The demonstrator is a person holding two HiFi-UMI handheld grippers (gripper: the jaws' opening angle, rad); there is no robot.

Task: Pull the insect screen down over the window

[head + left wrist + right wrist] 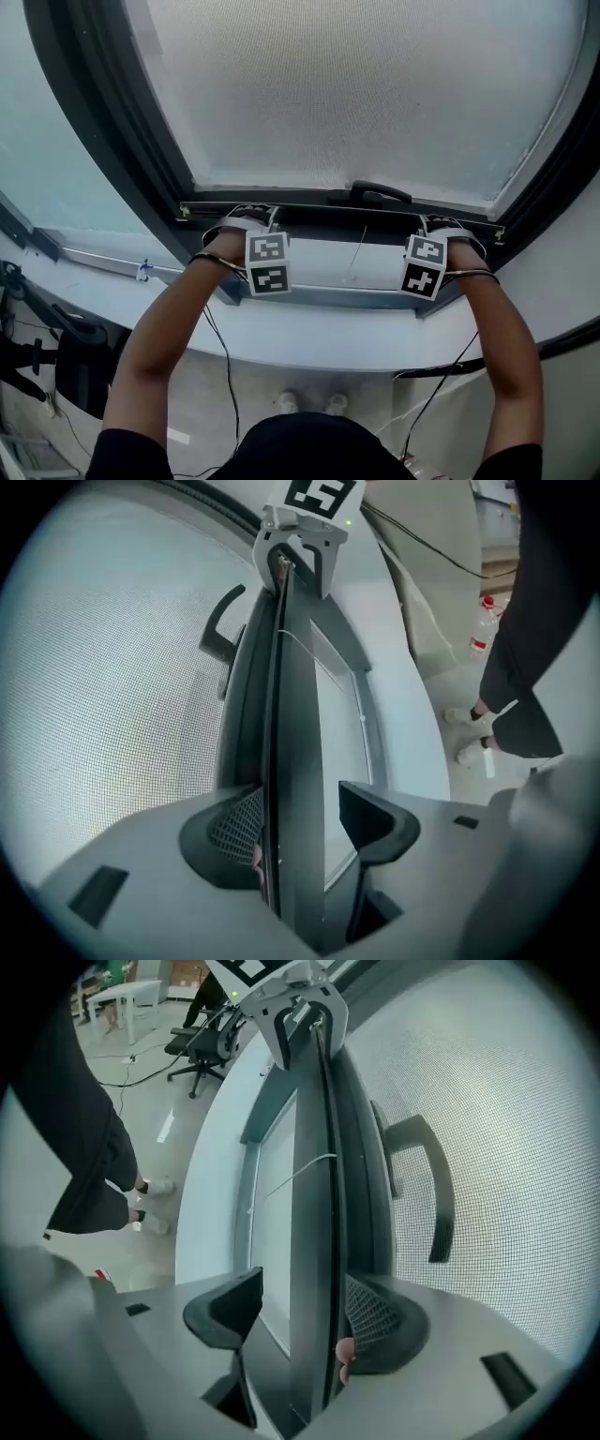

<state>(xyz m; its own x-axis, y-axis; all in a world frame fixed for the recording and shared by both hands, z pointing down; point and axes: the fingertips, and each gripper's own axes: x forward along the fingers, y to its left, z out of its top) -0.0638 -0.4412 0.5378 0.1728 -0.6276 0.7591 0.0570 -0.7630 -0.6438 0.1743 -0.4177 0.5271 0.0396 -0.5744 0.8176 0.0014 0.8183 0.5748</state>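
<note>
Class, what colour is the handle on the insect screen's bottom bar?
Black; the handle shows best in the right gripper view.

Head view: high up, steeply down past both forearms onto the screen's bottom bar. Left gripper view: hard against that bar, sighting rightward along it; right gripper view: the mirror, sighting leftward. Shared by all three: bar, black handle, mesh.

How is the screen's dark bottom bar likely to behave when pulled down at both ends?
The bottom bar looks straight and unbent end to end, so probably stiff. Its smooth dark faces may slip. The fine mesh above looks light, so likely little weight.
</note>
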